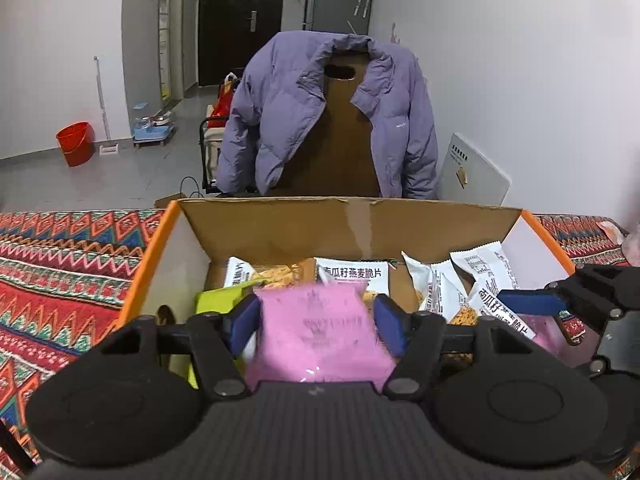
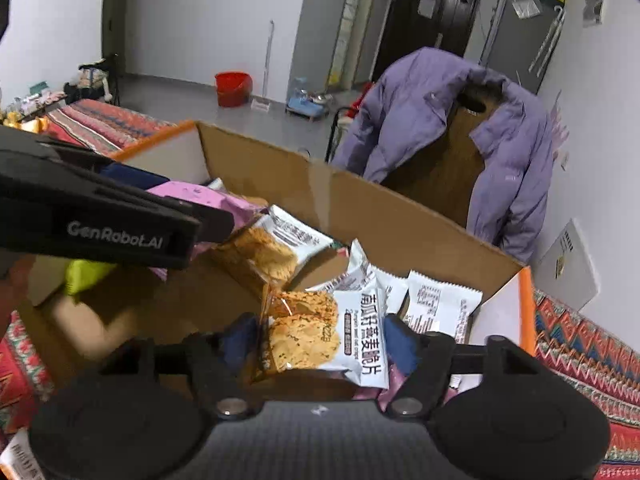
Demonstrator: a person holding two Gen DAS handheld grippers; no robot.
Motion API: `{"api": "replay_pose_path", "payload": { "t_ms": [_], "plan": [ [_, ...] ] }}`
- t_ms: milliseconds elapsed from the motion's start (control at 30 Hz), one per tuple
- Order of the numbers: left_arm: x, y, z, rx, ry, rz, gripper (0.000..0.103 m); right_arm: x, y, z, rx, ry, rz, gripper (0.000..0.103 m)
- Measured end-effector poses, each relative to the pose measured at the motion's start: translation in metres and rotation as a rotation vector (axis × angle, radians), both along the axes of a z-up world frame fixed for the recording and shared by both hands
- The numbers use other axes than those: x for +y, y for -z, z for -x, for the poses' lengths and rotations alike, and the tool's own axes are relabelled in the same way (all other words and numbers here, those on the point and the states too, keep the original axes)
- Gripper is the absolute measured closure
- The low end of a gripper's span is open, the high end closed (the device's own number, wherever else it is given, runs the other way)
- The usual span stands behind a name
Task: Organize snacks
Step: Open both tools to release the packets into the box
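An open cardboard box (image 1: 280, 224) with orange edges stands on a patterned cloth and holds several white oat-crisp packets (image 1: 354, 274) and a yellow-green packet (image 1: 218, 300). My left gripper (image 1: 316, 320) is shut on a pink snack packet (image 1: 320, 332), held over the box's near side. My right gripper (image 2: 320, 340) is shut on a white oat-crisp packet (image 2: 324, 332) over the box's right part. The box (image 2: 400, 224) also shows in the right wrist view, with the left gripper's body (image 2: 100, 216) and its pink packet (image 2: 200, 196) at left. The right gripper's finger (image 1: 532, 300) reaches in from the right.
The red zigzag tablecloth (image 1: 60, 280) spreads on both sides of the box. A chair draped with a purple jacket (image 1: 280, 112) stands just behind the box. A white board (image 1: 472, 172) leans on the wall. A red bucket (image 1: 74, 142) sits on the floor far left.
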State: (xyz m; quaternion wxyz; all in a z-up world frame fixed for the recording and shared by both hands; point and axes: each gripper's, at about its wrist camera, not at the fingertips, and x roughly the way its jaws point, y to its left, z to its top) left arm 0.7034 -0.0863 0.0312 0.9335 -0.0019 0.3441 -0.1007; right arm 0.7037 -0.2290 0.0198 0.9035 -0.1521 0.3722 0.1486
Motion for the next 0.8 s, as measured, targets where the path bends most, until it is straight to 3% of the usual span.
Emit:
{"api": "replay_pose_path", "payload": {
  "t_ms": [100,400,600,800],
  "plan": [
    [-0.001,0.000,0.001,-0.007,0.024,-0.003,0.025,-0.005,-0.008,0.004,-0.024,-0.004,-0.049,0.021],
    [0.017,-0.044,0.032,-0.067,0.017,-0.012,0.023,-0.026,-0.055,0.031,-0.083,0.040,-0.098,0.021],
    [0.038,-0.091,0.093,-0.134,0.026,-0.034,0.021,-0.044,-0.104,0.087,-0.138,0.051,-0.125,0.021],
    [0.067,-0.121,0.190,-0.207,0.044,-0.023,0.012,-0.062,-0.140,0.184,-0.201,0.040,-0.152,0.017]
  ]
}}
